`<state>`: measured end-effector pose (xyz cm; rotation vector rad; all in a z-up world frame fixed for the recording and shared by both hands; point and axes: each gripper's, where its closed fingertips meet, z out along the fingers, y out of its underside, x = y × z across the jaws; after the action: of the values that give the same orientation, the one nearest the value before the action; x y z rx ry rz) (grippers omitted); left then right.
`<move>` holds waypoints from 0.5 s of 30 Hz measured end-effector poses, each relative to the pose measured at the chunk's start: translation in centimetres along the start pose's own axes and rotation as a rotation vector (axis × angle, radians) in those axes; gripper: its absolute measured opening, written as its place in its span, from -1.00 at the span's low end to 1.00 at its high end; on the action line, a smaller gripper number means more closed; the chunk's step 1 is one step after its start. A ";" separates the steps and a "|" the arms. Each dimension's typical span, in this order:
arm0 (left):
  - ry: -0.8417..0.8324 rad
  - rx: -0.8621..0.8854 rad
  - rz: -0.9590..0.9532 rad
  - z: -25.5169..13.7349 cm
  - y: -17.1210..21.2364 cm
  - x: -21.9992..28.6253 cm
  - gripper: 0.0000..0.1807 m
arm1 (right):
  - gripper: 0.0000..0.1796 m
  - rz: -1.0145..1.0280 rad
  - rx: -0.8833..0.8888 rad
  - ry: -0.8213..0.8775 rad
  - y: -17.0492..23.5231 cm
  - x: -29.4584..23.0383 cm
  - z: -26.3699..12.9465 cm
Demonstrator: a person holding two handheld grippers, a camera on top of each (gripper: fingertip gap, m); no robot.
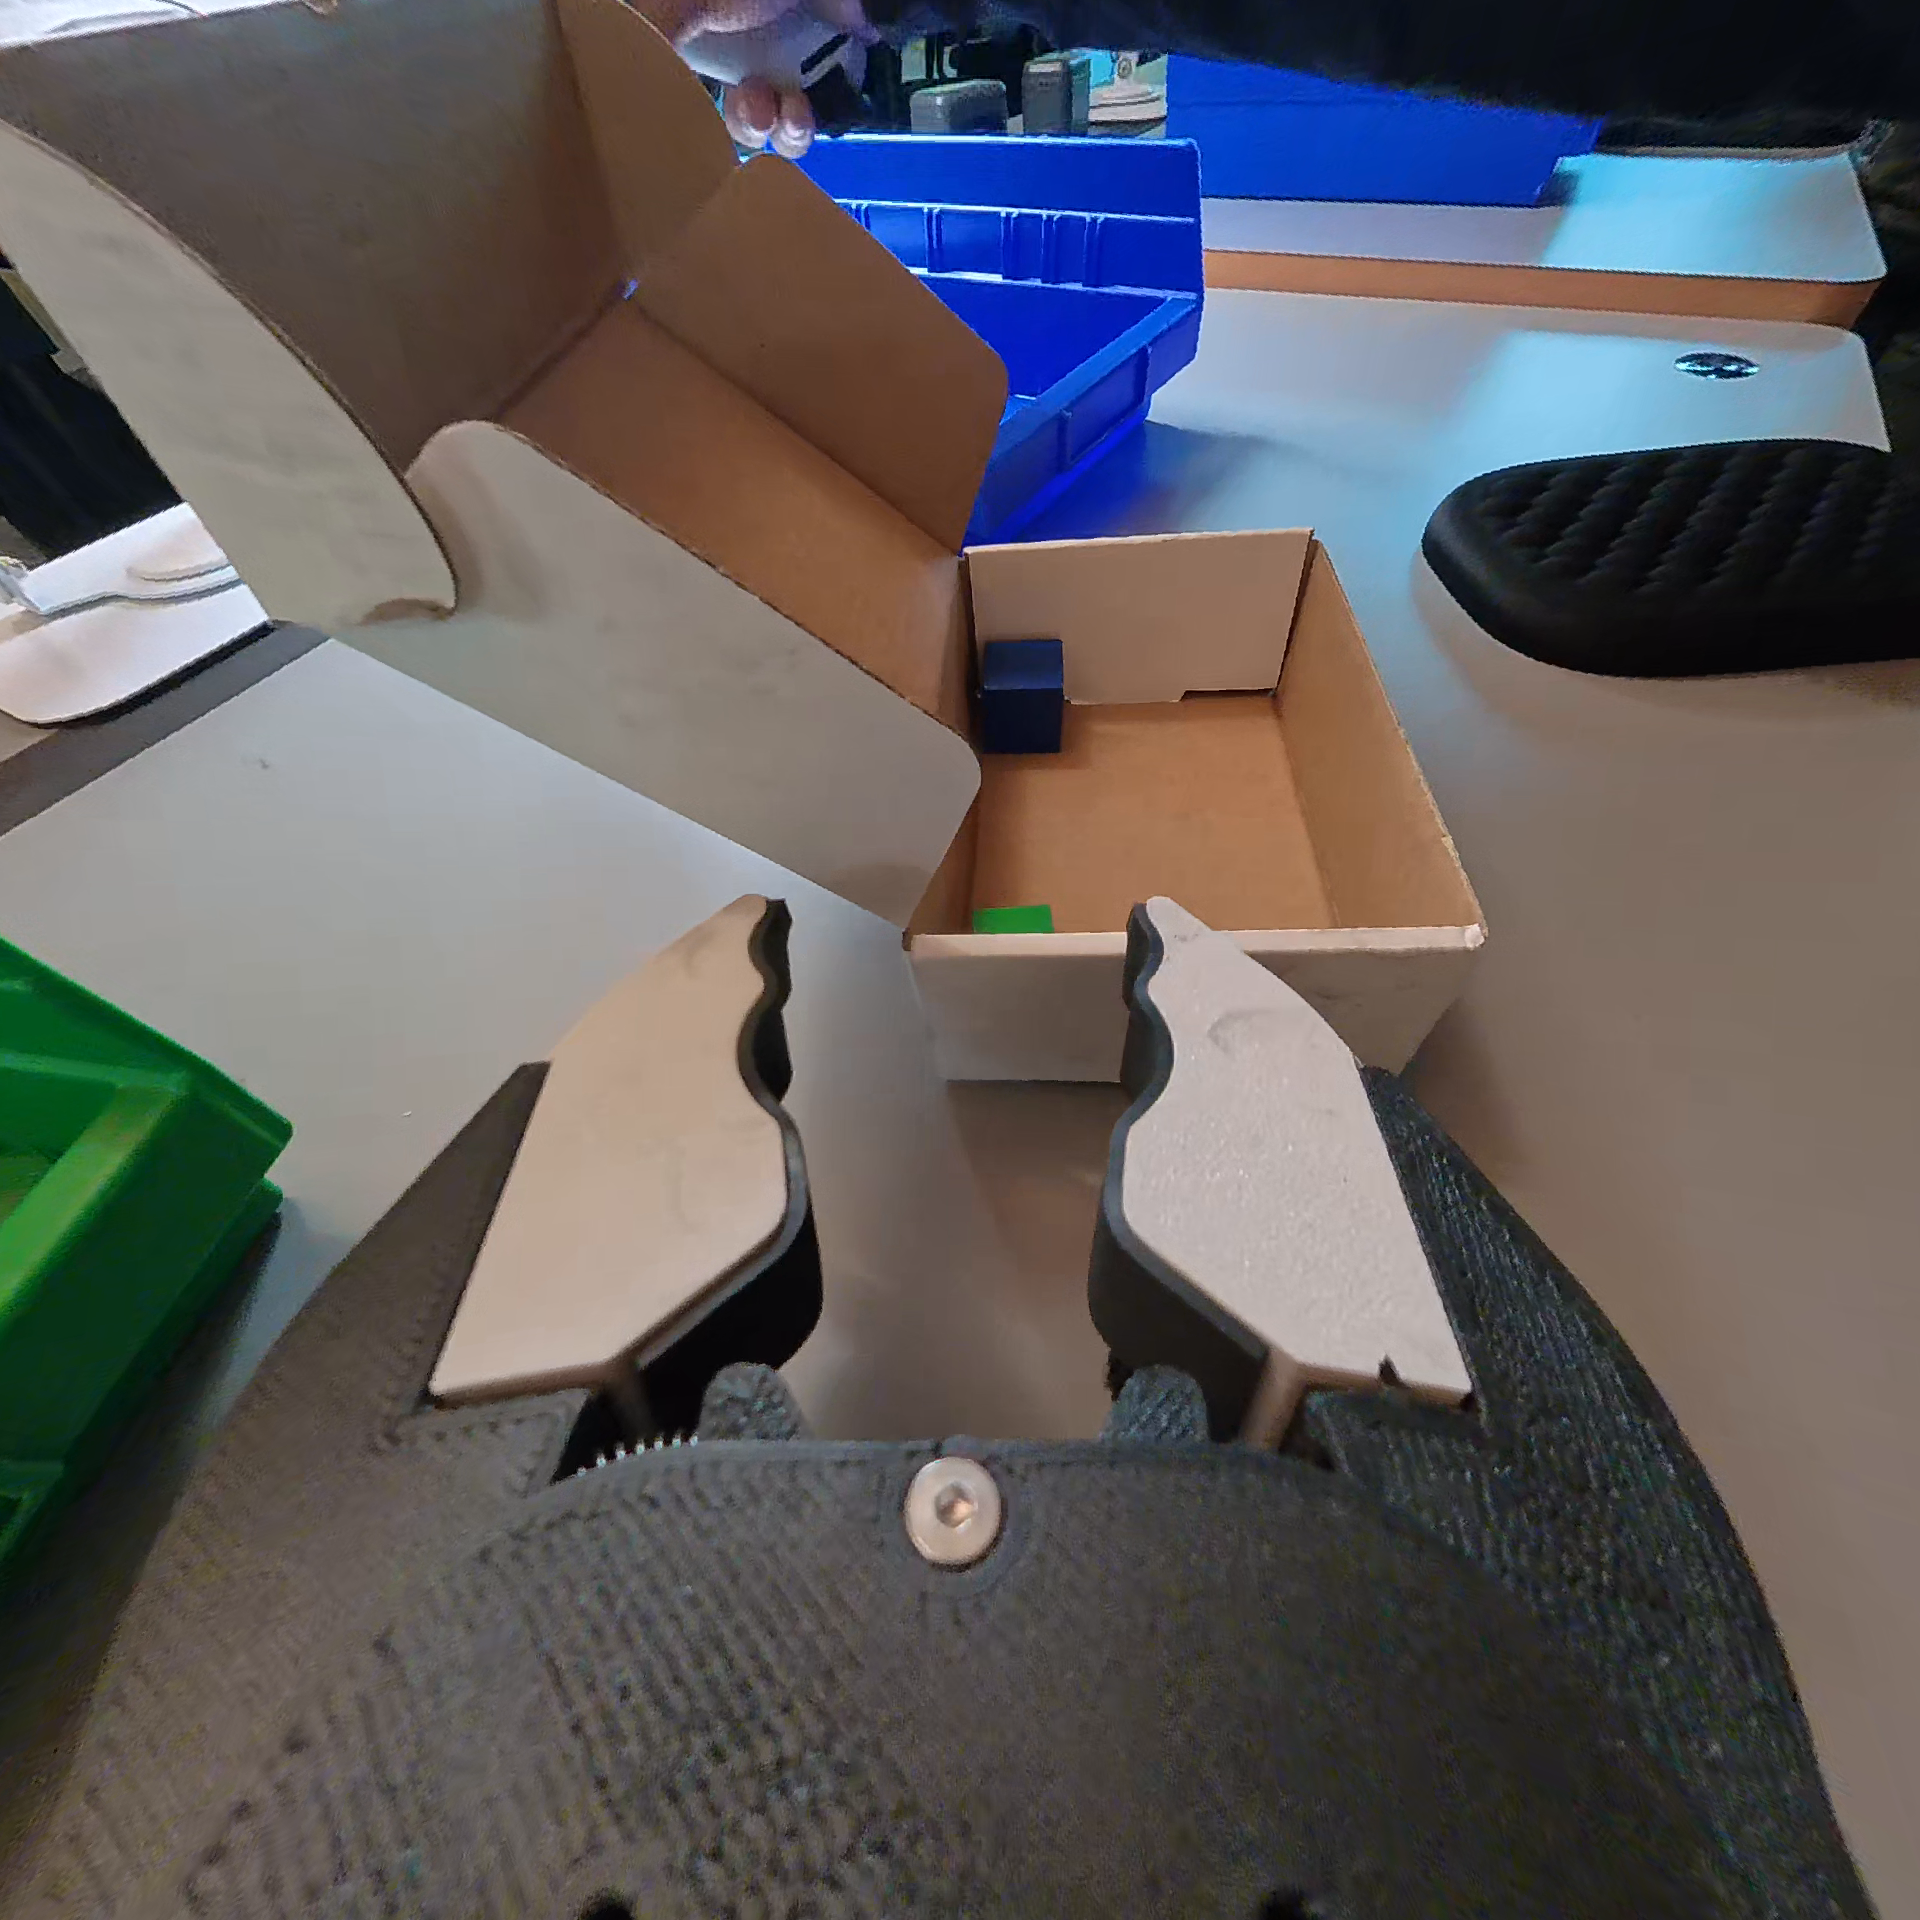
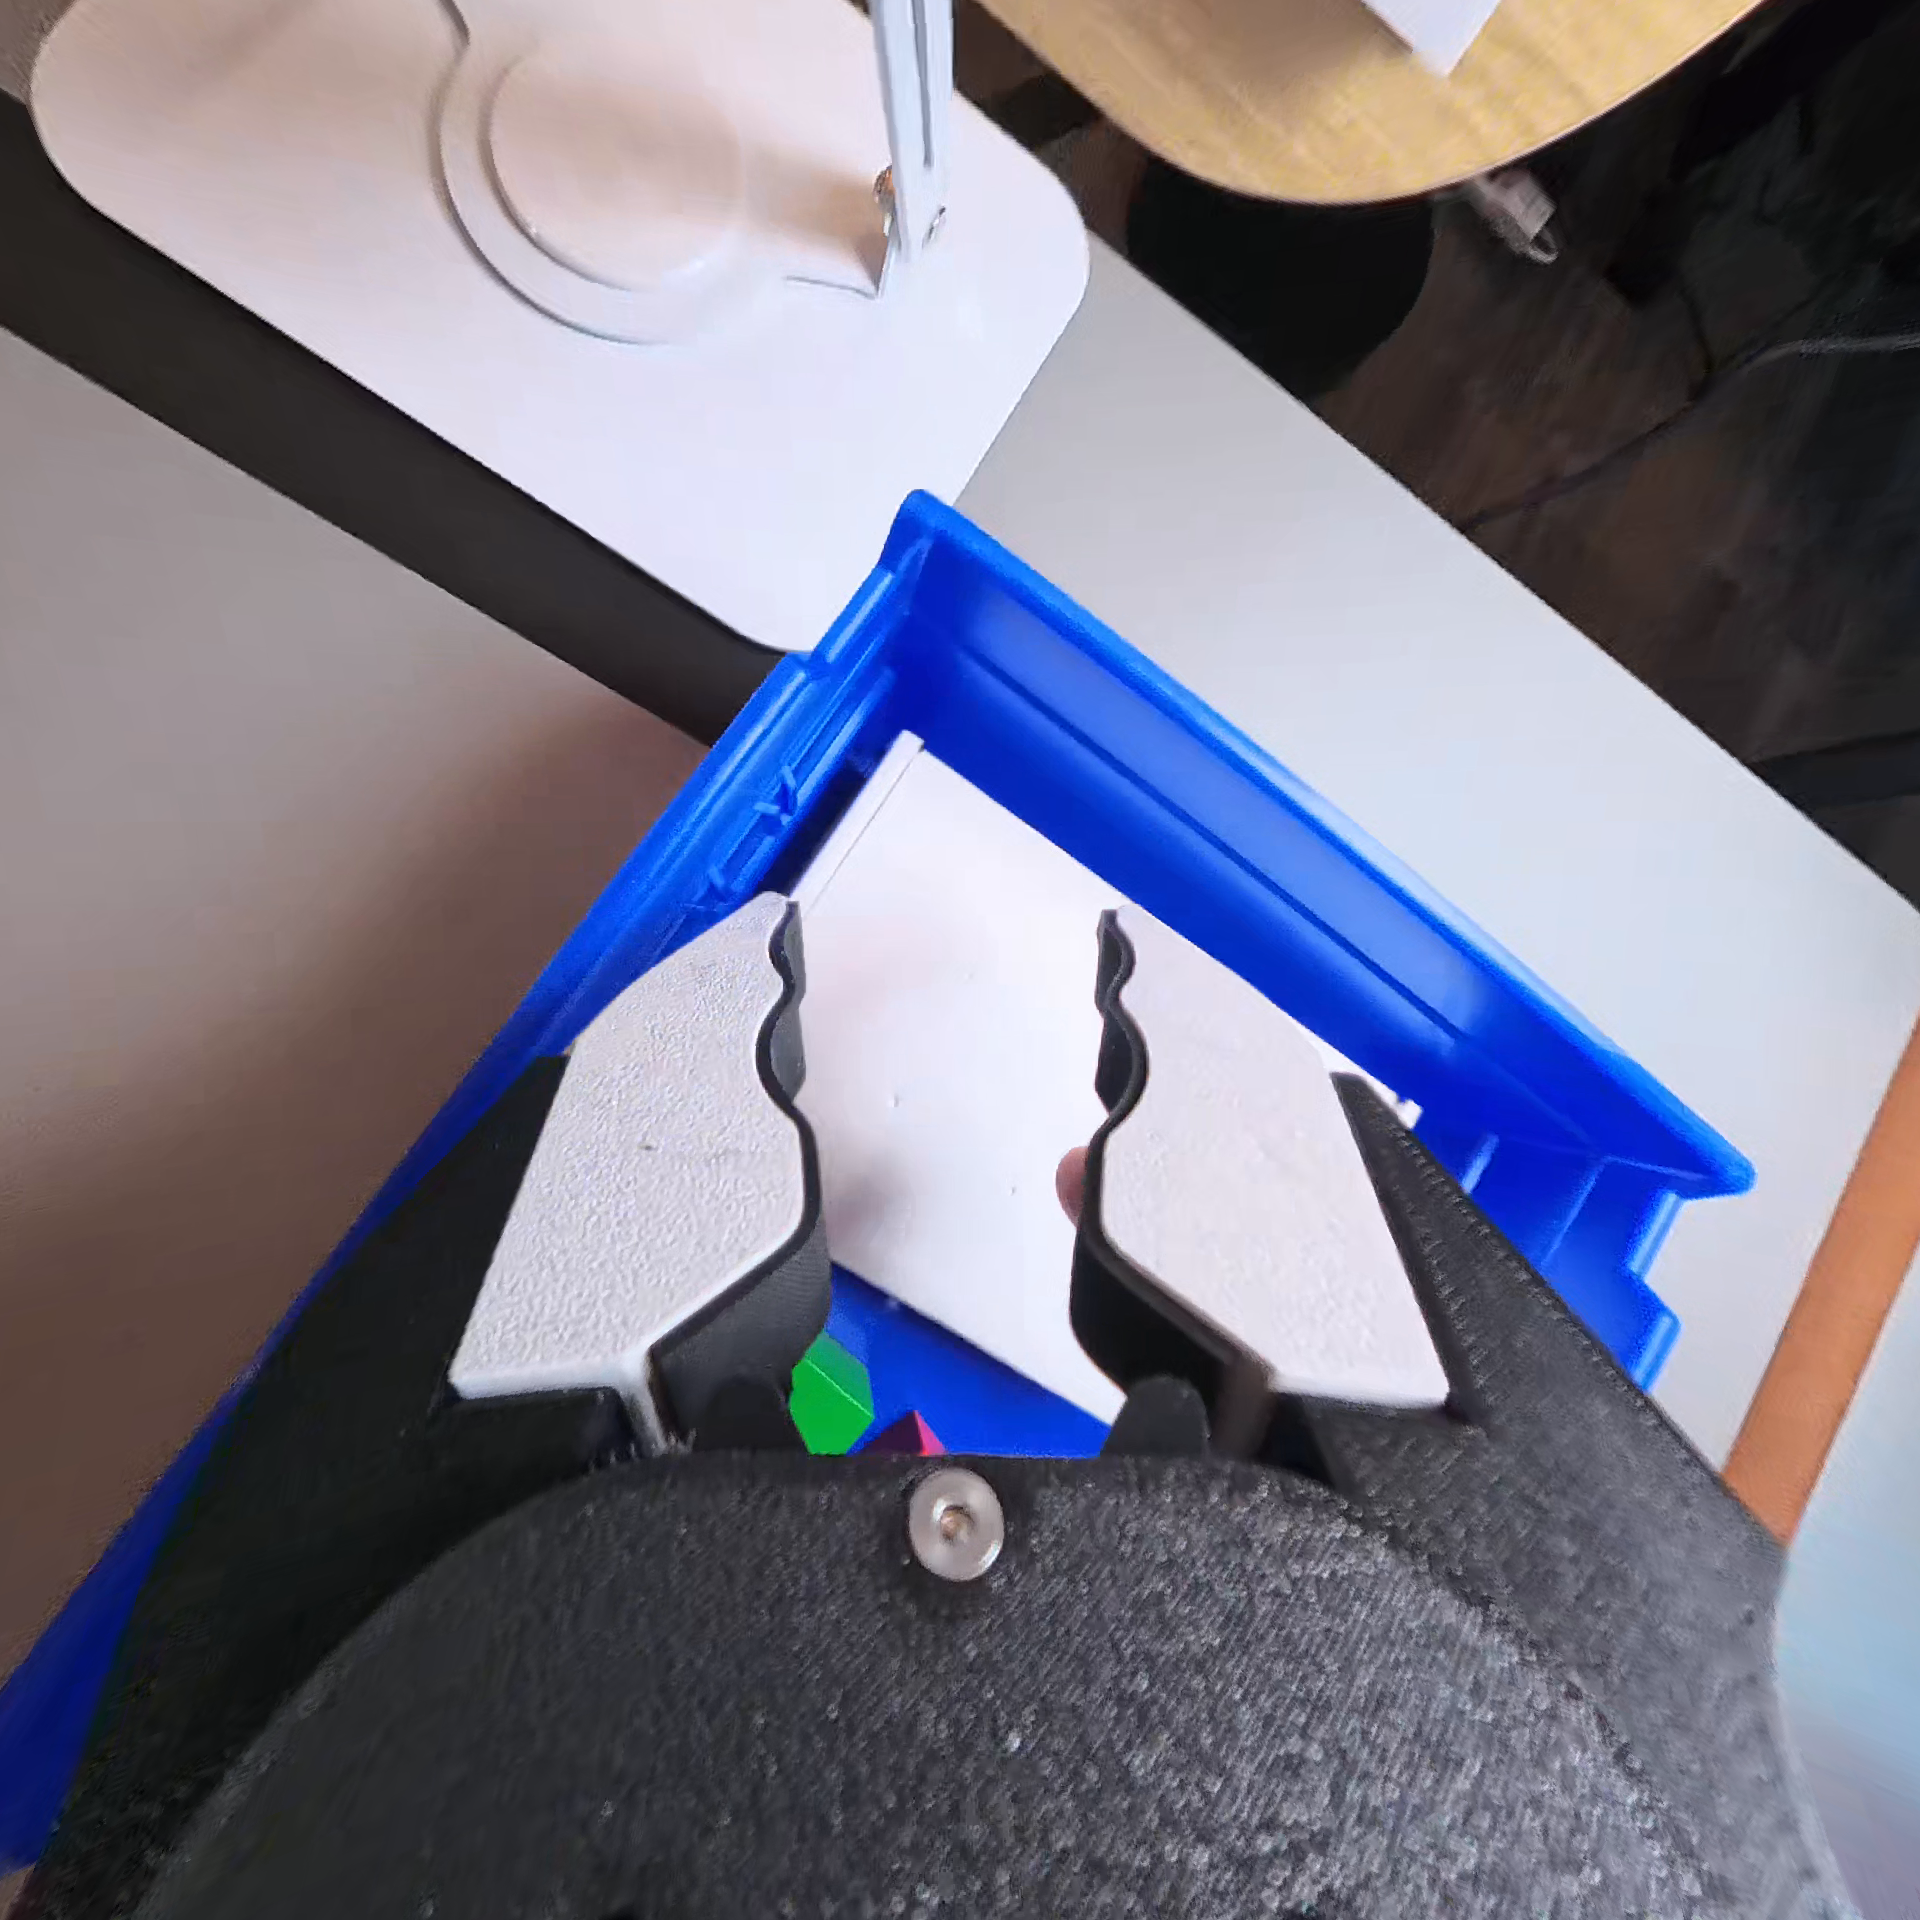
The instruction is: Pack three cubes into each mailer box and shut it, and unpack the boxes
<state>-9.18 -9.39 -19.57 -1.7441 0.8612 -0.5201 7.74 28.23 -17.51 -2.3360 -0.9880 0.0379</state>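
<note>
The left gripper (image 1: pixel 951 940) is hanging low over the grey table (image 1: pixel 1610 935), right in front of an open cardboard box (image 1: pixel 1361 810). Its 2 fingers are spread apart and nothing is sitting between them. The right finger (image 1: pixel 1236 1101) is showing in front of the box's near wall.

The box's lid (image 1: pixel 623 488) is standing up and leaning to the left, with its flaps sticking out. Inside the box, 1 dark blue cube (image 1: pixel 1021 694) is sitting in the far left corner. A bit of 1 green cube (image 1: pixel 1013 918) is peeking over the near wall. I cannot tell if more cubes are hiding in there.

A blue bin (image 1: pixel 1049 312) is sitting behind the box. A green bin (image 1: pixel 114 1226) is sitting at the left edge. A black pad (image 1: pixel 1683 561) is lying to the right.

The right gripper (image 2: pixel 951 920) is pointing down over the blue bin (image 2: pixel 1299 862). Its 2 fingers are spread apart too, and it is gripping nothing. A white closed box (image 2: pixel 945 1039) is lying in the bin under the fingers. A green cube (image 2: pixel 829 1392) and a bit of a purple cube (image 2: pixel 914 1436) are sitting in the bin close to the gripper's body. A white flat stand (image 2: pixel 571 312) is lying past the bin.
</note>
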 end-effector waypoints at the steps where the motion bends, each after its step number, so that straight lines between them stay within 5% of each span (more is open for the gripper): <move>1: 0.000 0.000 -0.001 0.0 0.0 0.0 -0.32 | -0.36 0.003 -0.029 -0.025 0.3 -0.3 0.3; 11: 0.003 0.013 0.015 -0.2 -0.2 0.2 -0.27 | -0.35 0.063 -0.093 -0.027 3.0 0.5 1.6; 15: 0.008 0.024 0.026 -0.4 -0.5 0.4 -0.25 | -0.43 0.037 0.291 -0.201 -0.9 -3.4 -4.6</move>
<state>-9.03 -9.87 -18.99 -1.7082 0.8787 -0.5188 5.84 24.11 -13.90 -2.1107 -0.9625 0.4116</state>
